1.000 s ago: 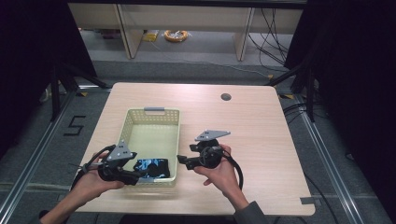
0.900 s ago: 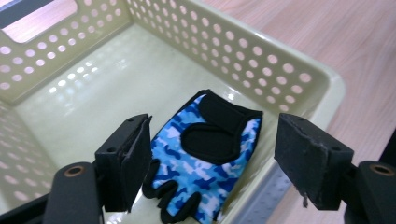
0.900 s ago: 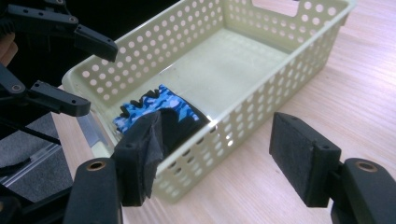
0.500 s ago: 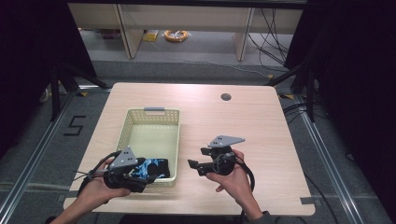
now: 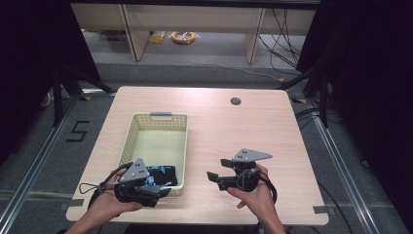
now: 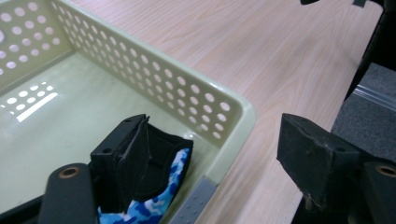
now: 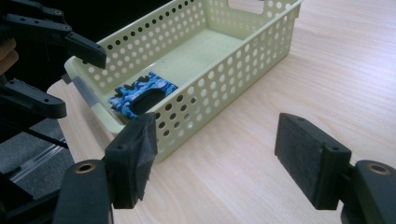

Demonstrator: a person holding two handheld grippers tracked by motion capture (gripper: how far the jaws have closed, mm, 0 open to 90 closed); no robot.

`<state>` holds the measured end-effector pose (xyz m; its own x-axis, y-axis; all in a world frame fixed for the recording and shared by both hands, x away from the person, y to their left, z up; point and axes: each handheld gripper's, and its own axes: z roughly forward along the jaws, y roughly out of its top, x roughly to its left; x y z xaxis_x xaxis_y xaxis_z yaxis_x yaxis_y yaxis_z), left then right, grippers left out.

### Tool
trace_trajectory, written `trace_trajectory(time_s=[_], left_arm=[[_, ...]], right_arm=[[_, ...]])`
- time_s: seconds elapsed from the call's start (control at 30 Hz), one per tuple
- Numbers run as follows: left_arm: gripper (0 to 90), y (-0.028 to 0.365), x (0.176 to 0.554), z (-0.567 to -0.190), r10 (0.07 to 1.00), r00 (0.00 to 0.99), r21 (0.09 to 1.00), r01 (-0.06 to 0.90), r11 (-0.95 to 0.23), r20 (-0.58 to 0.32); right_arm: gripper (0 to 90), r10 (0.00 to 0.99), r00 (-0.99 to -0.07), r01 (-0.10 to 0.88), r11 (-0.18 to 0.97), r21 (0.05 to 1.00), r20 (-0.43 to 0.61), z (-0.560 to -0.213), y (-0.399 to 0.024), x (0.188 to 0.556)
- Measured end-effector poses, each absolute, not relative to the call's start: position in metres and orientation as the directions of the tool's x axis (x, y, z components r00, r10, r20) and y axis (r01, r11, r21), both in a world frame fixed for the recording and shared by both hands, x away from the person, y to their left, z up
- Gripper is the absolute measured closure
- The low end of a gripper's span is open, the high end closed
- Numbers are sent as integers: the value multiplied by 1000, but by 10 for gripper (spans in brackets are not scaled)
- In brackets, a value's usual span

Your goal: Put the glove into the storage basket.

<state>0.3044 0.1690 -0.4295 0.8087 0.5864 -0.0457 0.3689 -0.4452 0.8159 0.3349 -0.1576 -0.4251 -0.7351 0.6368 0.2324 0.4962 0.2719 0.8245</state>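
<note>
Standing at the near edge of the wooden table [image 5: 219,126], a person holds a gripper in each hand, forearms coming in low. The left gripper [image 5: 163,191] sits at the near end of the pale green perforated basket [image 5: 127,141], its jaws spread wide and holding nothing; in the left gripper view one jaw hangs inside the basket close against a blue camouflage-patterned cloth item [image 6: 159,196] with black trim, though I cannot tell whether it actually touches it, while the other jaw is out over the bare tabletop beyond the basket's wall. That cloth piece lies on the basket floor in the near corner, and the right gripper view shows it there with a dark oval opening in its middle [image 7: 142,95]. The right gripper [image 5: 217,172] is held above the table to the right of the basket, well apart from it, jaws wide open and empty, pointing toward the basket's side wall. A small dark round mark [image 5: 235,101] sits near the table's far edge.
</note>
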Motion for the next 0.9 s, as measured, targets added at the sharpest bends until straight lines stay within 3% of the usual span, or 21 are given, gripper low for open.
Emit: trace_trajectory(time_s=[0.13,0.27,0.8,0.9], left_arm=[[231,165,302,-431,583,811,830,356,-429,-46],[211,161,296,-430,579,809,839,380,-390,-97],[176,149,277,-440,533,842,830,353,-432,-80],[177,146,274,-445,526,846,826,356,-437,-87]], right_arm=[[234,641,-721,521,252,815,263,-427,-164,330],[225,627,-741,494,265,828,241,-430,-166,327],[223,636,-741,481,278,832,215,-440,-175,315],[223,638,-727,516,266,814,253,-442,-177,310]])
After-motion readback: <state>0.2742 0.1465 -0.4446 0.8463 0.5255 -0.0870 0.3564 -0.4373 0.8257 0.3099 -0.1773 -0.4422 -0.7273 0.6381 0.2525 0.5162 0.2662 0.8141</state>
